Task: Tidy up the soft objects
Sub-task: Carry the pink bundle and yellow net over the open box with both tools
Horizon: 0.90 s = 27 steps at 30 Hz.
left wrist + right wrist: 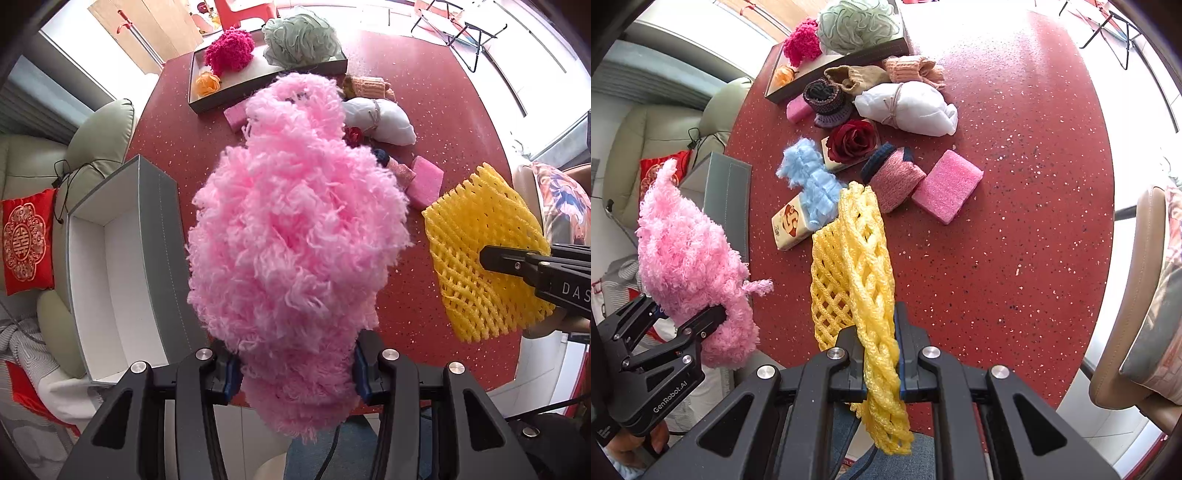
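My left gripper (295, 373) is shut on a big fluffy pink yarn ball (295, 229) and holds it above the red table's near edge; it also shows in the right wrist view (687, 258). My right gripper (879, 354) is shut on a yellow foam net (860, 258), held above the table; the net shows at the right of the left wrist view (480, 251). An open grey box (122, 258) with a white inside stands at the table's left edge. A far tray (236, 92) holds a magenta pom (229, 50), a green mesh puff (301, 38) and an orange flower (207, 83).
On the red table (1015, 221) lie a pink sponge (947, 184), a white tied bundle (908, 107), a red rose (851, 140), blue fluff (812, 181), a small carton (788, 221), knitted socks (894, 177) and another pink sponge (798, 107). A sofa (33, 166) is left, a chair (1145, 314) right.
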{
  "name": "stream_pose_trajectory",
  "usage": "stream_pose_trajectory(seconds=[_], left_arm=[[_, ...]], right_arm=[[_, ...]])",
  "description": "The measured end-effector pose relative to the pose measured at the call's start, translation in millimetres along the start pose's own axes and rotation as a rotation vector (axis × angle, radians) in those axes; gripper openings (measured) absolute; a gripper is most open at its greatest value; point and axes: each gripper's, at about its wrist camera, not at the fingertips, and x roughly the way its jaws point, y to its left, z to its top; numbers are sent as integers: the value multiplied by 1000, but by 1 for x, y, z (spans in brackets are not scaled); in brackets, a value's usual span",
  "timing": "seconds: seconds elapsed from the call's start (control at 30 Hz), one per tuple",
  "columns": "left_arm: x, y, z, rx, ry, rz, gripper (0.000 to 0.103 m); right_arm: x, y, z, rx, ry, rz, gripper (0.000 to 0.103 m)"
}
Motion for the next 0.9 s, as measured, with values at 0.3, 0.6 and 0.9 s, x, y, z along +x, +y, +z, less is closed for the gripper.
stream_pose_trajectory(seconds=[0.3, 0.6, 0.9], left_arm=[[-16, -4, -2, 19, -9, 40, 48], [-39, 10, -10, -21, -22, 87, 48], [-52, 31, -15, -84, -47, 69, 48]], right_arm=[[-2, -5, 3, 18, -17, 22, 11], [0, -3, 5, 30, -40, 48, 11], [14, 1, 5, 83, -37, 50, 11]])
